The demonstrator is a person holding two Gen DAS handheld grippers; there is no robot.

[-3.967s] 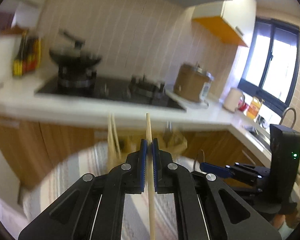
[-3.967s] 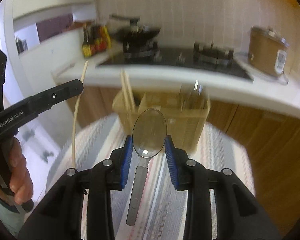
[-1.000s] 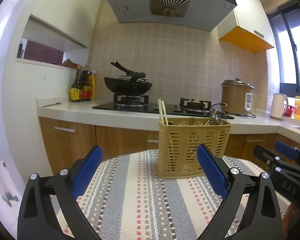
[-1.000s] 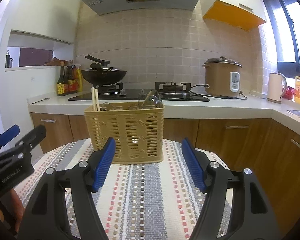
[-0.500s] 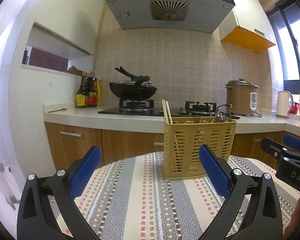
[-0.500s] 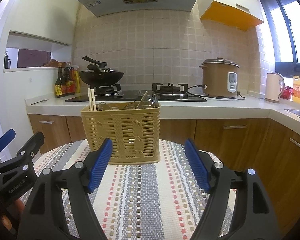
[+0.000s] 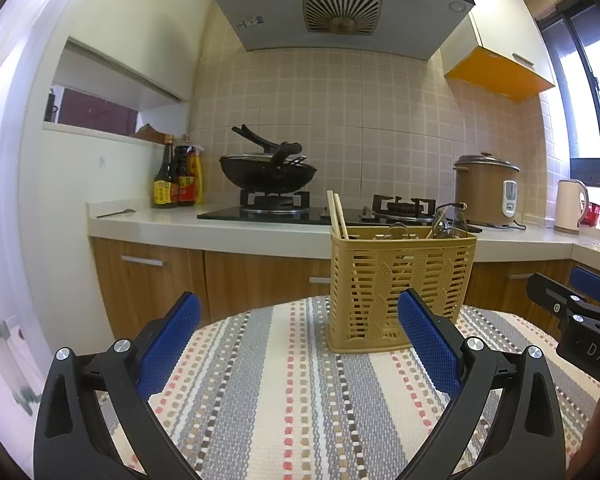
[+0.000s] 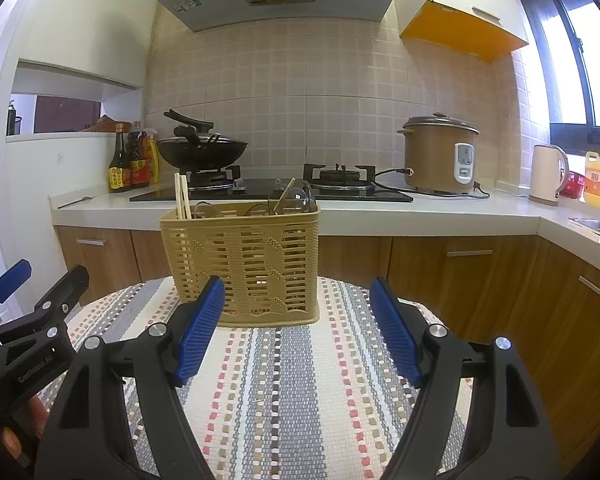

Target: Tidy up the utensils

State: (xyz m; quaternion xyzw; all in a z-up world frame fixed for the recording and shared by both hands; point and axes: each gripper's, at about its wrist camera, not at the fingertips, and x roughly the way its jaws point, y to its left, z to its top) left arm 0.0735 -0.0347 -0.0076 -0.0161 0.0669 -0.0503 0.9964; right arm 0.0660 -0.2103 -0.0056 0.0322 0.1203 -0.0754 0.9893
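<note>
A tan plastic utensil basket (image 7: pixel 400 288) (image 8: pixel 244 264) stands upright on a round table with a striped cloth (image 7: pixel 300 400) (image 8: pixel 292 392). Wooden chopsticks (image 7: pixel 337 214) (image 8: pixel 182 196) stick up at its left end, and clear spoons (image 7: pixel 448 220) (image 8: pixel 296 200) show over the rim at its right. My left gripper (image 7: pixel 298 340) is open and empty, held low before the basket. My right gripper (image 8: pixel 296 326) is open and empty, also short of the basket. Each gripper shows at the edge of the other's view.
Behind the table runs a kitchen counter (image 8: pixel 420 212) with wooden cabinets (image 8: pixel 460 264), a gas hob with a black wok (image 7: pixel 268 172), sauce bottles (image 7: pixel 176 180), a brown rice cooker (image 8: pixel 440 156) and a kettle (image 8: pixel 548 174).
Four seconds ago the left gripper held a chopstick and the right a spoon; both are now open and empty. In the last second both grippers drew back and lowered slightly.
</note>
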